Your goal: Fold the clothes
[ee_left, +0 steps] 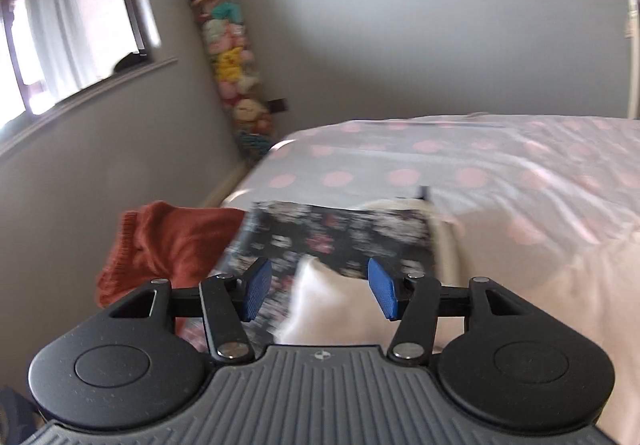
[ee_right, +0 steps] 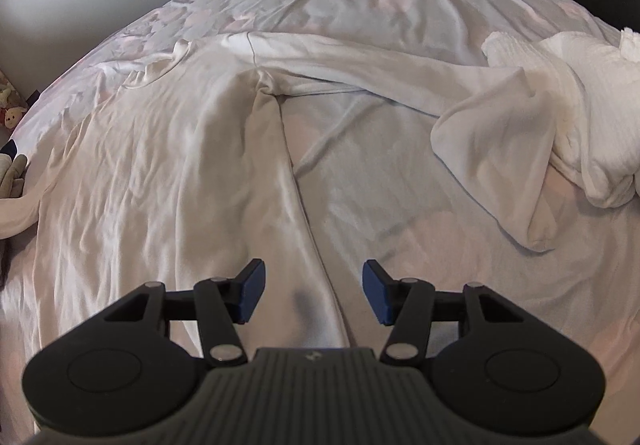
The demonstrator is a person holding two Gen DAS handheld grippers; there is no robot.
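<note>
White cloth fills most of the right wrist view: a long-sleeved white garment lies spread on the bed, its body to the left and one sleeve running across to the right, where the cuff end folds over beside a bunched white towel-like heap. No brand, label or legible writing shows anywhere; only a small round emblem sits on the grey ribbed housing of each tool, too small to read. The right gripper hangs over the garment's lower edge with its jaws wide apart and nothing between the blue pads. In the left wrist view, blurred, the left gripper has its jaws parted too, no pad pressing on cloth; a pale fold rises between them. Just past it lies a dark floral-print piece, with a rust-orange knit to its left at the bed's edge. A hanging column of soft toys fills the room's corner beside a window.
</note>
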